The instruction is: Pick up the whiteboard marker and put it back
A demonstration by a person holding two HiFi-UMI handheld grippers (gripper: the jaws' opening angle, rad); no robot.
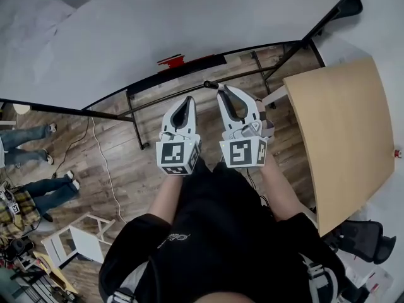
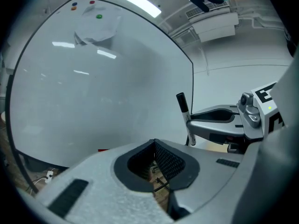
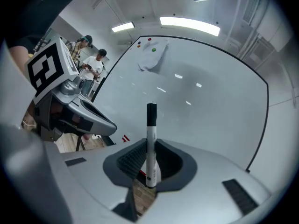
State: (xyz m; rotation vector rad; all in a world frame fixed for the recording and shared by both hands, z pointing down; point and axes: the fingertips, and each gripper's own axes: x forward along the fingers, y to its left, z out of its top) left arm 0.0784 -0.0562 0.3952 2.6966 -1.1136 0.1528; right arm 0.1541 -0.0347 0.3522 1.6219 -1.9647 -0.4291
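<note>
The whiteboard marker, white with a black cap, stands upright between the jaws of my right gripper, which is shut on it. From the left gripper view the same marker sticks up from the right gripper. In the head view both grippers are side by side in front of the whiteboard, the right gripper with the marker's dark tip at its nose. My left gripper is shut with nothing in it; its jaw tips meet.
A red item lies on the whiteboard's ledge. A cloth and small magnets are stuck high on the board. A wooden table stands at the right, the board's stand legs ahead, people and a white stool at the left.
</note>
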